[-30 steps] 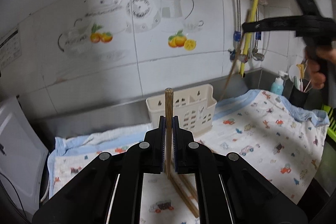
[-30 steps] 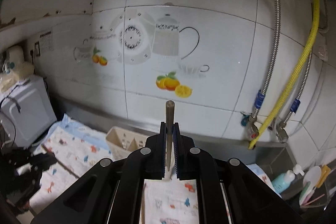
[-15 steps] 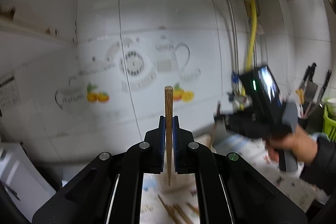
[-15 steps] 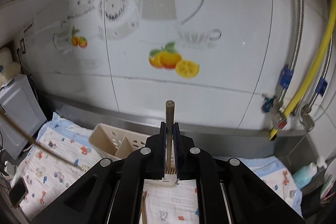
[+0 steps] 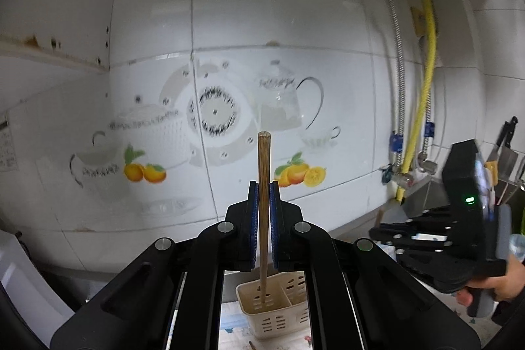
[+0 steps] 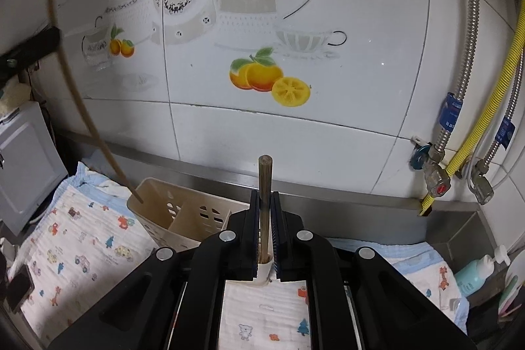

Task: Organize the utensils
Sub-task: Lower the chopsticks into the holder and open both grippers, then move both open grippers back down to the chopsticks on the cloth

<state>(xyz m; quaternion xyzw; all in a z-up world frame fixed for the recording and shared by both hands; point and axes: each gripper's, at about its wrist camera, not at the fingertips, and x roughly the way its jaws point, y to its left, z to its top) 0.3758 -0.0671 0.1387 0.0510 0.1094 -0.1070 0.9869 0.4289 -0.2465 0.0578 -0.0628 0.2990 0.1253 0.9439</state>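
My left gripper is shut on a wooden chopstick that stands upright. Its lower end reaches down into the left compartment of the cream slotted caddy. In the right wrist view that same chopstick slants down from the left gripper, its tip inside the caddy. My right gripper is shut on a second upright chopstick, just right of the caddy's near corner. A hand holds the right gripper at the right of the left wrist view.
The caddy stands on a cartoon-print cloth against the tiled wall. A yellow hose and metal pipes run down at the right, with a teal bottle below. A white appliance sits at the left. Knives hang at far right.
My left gripper rose and swung over the caddy, so its chopstick tip now dips into the left compartment. The right gripper came down closer to the caddy and wall.
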